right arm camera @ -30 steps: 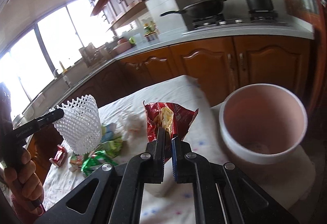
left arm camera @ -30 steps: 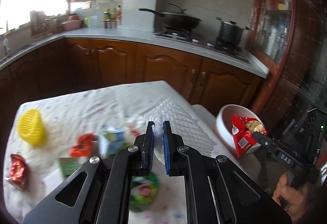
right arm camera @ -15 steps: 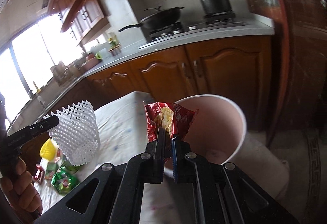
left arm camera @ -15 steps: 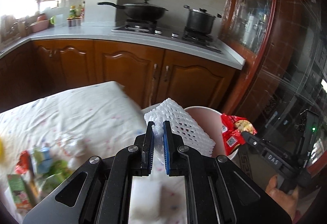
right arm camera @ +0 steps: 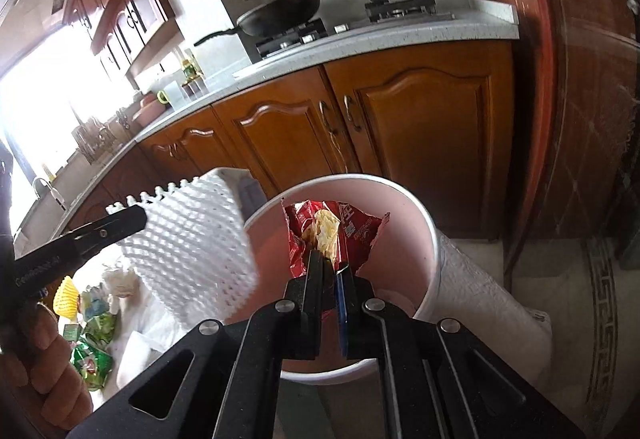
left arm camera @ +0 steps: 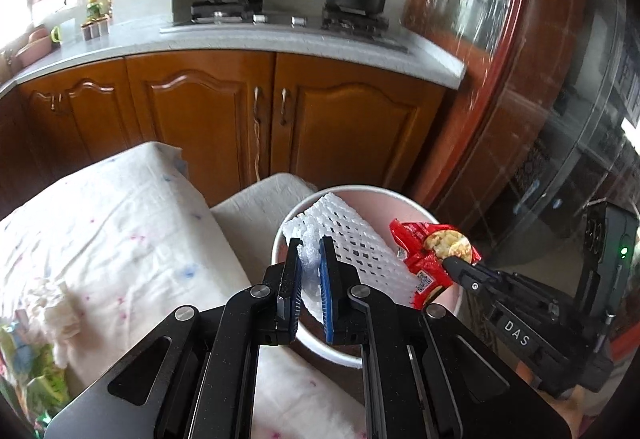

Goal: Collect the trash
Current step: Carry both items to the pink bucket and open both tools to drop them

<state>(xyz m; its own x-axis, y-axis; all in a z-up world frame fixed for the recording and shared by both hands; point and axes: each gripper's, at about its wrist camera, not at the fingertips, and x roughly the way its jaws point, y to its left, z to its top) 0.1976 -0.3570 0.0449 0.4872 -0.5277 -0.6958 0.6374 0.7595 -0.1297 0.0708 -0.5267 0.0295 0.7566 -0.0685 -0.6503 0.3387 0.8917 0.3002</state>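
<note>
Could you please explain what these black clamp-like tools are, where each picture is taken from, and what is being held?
No robot here: a person holds a two-finger gripper in each hand, and a fisheye camera on each looks forward along its fingers. In the left wrist view, the left gripper is shut on a white foam net over the rim of a pink bin. In the right wrist view, the right gripper is shut on a red snack wrapper above that same bin. Each view also shows the other gripper from the side. Beside the bin, a table with a spotted white cloth carries more wrappers and a yellow foam net.
</note>
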